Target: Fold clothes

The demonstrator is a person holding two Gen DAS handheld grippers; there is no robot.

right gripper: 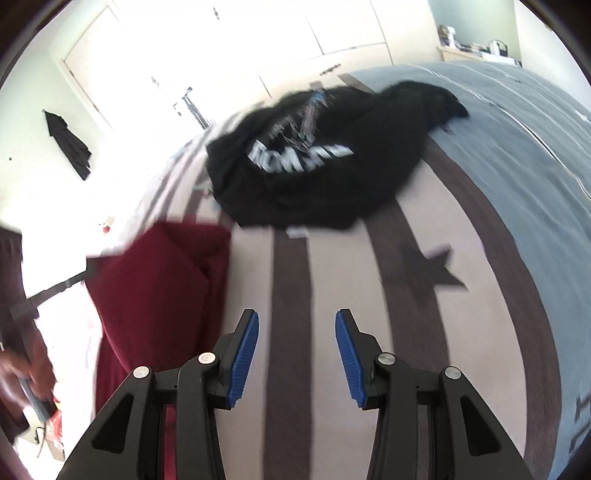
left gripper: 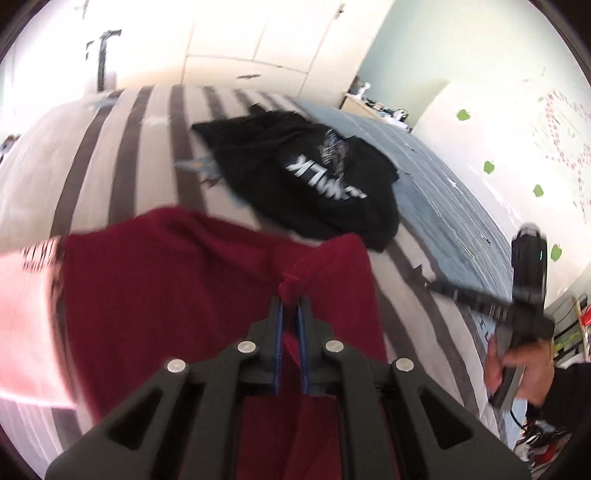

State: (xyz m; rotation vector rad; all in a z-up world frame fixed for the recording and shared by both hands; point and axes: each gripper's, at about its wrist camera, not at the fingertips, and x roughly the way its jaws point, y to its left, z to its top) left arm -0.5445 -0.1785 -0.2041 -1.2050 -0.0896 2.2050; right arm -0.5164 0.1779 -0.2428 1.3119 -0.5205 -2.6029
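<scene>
A dark red garment hangs over the bed, pinched at a bunched edge by my left gripper, which is shut on it. It also shows at the left of the right wrist view. A black T-shirt with white lettering lies crumpled on the bed beyond it, also in the right wrist view. My right gripper is open and empty above the striped cover, to the right of the red garment. The right gripper, held in a hand, shows at the far right of the left wrist view.
The bed has a beige cover with dark stripes and stars and a blue-grey part to the right. White wardrobe doors stand behind it. A cluttered shelf is at the far right. A dark garment hangs on the left wall.
</scene>
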